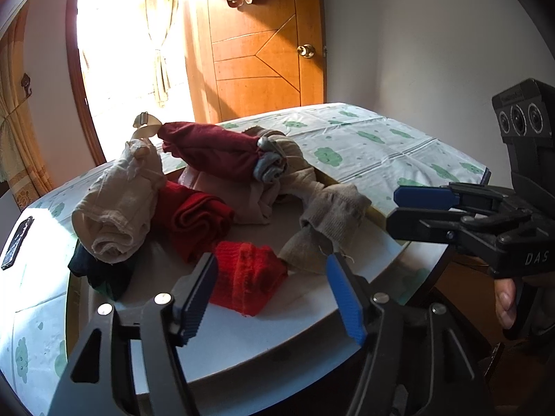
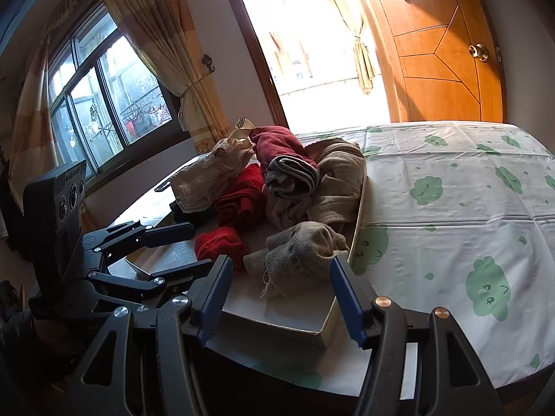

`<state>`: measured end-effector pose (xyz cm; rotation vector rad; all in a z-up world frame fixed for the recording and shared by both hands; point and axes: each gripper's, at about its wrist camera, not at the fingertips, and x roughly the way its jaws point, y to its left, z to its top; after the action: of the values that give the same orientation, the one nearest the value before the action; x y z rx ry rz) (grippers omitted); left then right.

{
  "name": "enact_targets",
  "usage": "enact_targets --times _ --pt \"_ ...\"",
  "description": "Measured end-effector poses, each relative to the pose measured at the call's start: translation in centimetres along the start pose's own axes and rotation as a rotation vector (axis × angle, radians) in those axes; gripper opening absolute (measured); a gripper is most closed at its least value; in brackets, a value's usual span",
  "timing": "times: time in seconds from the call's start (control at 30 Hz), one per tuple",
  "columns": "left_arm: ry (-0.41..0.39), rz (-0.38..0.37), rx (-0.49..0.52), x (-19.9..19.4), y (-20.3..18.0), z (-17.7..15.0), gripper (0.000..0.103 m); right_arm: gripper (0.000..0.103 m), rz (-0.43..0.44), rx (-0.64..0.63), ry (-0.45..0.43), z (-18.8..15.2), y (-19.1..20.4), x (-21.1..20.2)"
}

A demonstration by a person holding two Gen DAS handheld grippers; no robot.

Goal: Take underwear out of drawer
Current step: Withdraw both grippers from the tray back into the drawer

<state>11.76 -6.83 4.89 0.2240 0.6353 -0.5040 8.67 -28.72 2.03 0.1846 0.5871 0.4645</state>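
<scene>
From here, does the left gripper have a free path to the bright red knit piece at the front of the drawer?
Probably yes: the left gripper is open, the red knit piece lies just ahead between its fingers, uncovered.

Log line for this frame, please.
phase: approach | left gripper: open, empty, near bright red knit roll | right gripper: open, empty, near beige knit sock bundle | shallow white drawer tray: full

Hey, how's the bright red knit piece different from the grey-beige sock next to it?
The bright red knit piece is vivid and fuzzy; the grey-beige sock is dull and ribbed. The red piece lies bunched flat, the sock stands knotted and longer. Both sit at the near end of the drawer, unheld.
</scene>
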Motion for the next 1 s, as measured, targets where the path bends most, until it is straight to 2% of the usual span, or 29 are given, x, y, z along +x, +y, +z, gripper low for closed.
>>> enact_targets --times 0.17,0.53,1.0 --pt "-0.006 -0.01 -0.001 -0.8 -0.4 -0.6 0.066 0.067 0.011 -0.009 -0.009 -0.6 0.7 -1.2" --pt "-0.003 -0.021 -0.002 -2.3 -1.0 -2.4 0.067 0.067 0.036 0.005 0.007 -3.2 1.2 -2.2" --pt "0.014 -0.021 -0.01 -4.2 -1.3 -6.2 0.068 0.068 0.015 -0.035 0.106 -7.7 1.9 -1.9"
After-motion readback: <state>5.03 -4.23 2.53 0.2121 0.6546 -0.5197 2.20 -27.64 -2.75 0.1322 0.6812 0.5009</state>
